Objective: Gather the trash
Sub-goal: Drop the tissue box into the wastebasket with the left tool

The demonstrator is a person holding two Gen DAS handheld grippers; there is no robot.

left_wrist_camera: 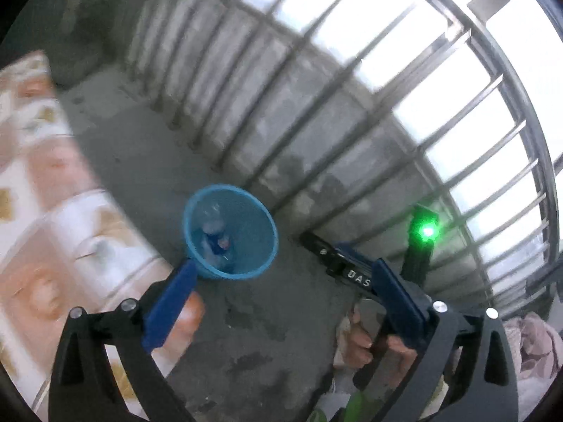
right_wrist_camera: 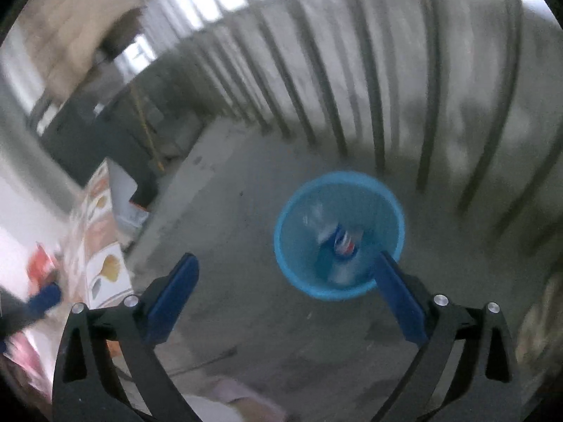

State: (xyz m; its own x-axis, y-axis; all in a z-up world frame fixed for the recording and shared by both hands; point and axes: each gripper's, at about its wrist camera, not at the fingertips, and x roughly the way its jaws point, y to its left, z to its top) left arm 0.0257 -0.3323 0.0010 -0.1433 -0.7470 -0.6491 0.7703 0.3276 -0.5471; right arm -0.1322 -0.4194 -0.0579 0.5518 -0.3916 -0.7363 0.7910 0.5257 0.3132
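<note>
A blue mesh trash basket (left_wrist_camera: pixel 230 231) stands on the concrete floor by a railing. It also shows in the right wrist view (right_wrist_camera: pixel 339 234), holding a plastic bottle with a red and blue label (right_wrist_camera: pixel 343 241). My left gripper (left_wrist_camera: pixel 281 277) is open and empty, above and near the basket. My right gripper (right_wrist_camera: pixel 288 274) is open and empty above the basket; its body with a green light (left_wrist_camera: pixel 427 232) shows in the left wrist view. Both views are blurred.
A metal railing (left_wrist_camera: pixel 316 105) on a low concrete wall runs behind the basket. A patterned cloth surface (left_wrist_camera: pixel 45 183) lies at the left, with red and pink items (right_wrist_camera: pixel 42 267) on it. A cardboard box (right_wrist_camera: pixel 123 193) stands further back.
</note>
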